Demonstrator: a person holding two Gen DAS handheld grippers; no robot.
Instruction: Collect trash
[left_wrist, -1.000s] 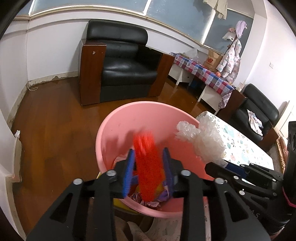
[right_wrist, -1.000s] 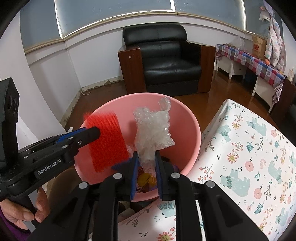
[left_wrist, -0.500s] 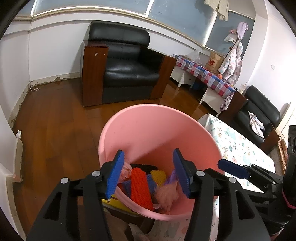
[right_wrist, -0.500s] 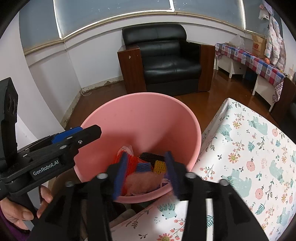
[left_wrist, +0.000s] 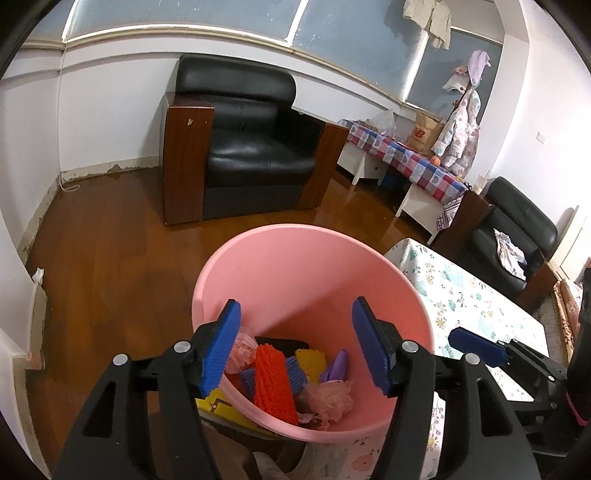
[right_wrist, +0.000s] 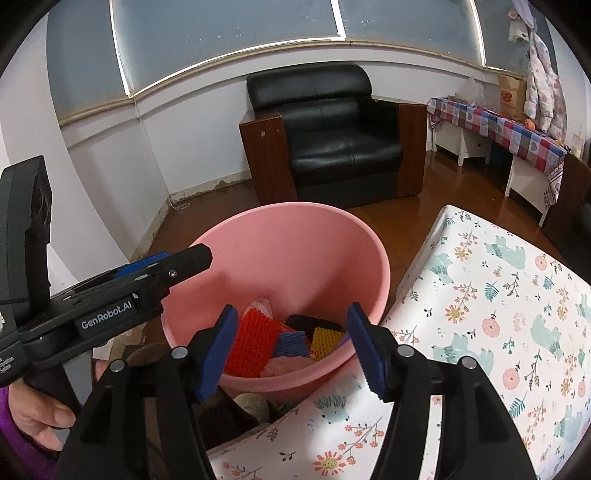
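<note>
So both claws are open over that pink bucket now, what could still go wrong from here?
The bucket seems to stand off the table, right against its edge, so a knock from either open claw, left or right, might tip it. The red piece leans up near the front rim and could perhaps catch on a claw pulling back.

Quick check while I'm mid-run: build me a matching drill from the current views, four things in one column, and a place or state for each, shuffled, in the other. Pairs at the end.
Things
1. red ridged foam pad
2. left gripper
3. floral patterned tablecloth
4. black leather armchair

Places or states
A. covers the table beside the bucket
B. stands on the wooden floor by the wall
C. lies inside the round pink plastic bucket
D. open and empty above the bucket

Pairs: 1-C, 2-D, 3-A, 4-B
</note>
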